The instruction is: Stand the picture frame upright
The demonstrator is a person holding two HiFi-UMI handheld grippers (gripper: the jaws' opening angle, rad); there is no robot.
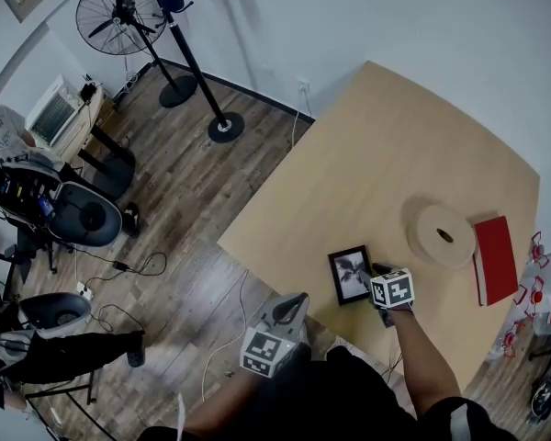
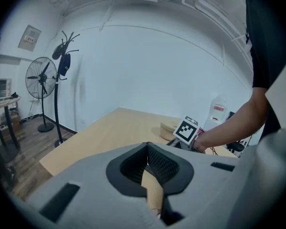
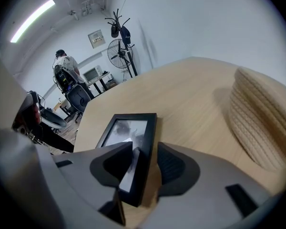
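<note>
The person's arm [image 1: 424, 356] covers part of the desk [image 1: 376, 136]. Near the desk's front edge the picture frame [image 1: 351, 275] lies flat, black-rimmed, its grey print too faint to read, its long side pointing away from the person. The right tool [image 3: 145, 147] straddles the frame's near corner, jaws wide. The left tool [image 2: 147, 146] is off the desk, pinched together and empty.

Head view: high up, looking steeply down over the surface [image 1: 376, 145]. Left gripper view: low at the surface's edge, facing across it. Right gripper view: close over the picture frame [image 3: 126, 128], tilted down. All three share the surface.
</note>
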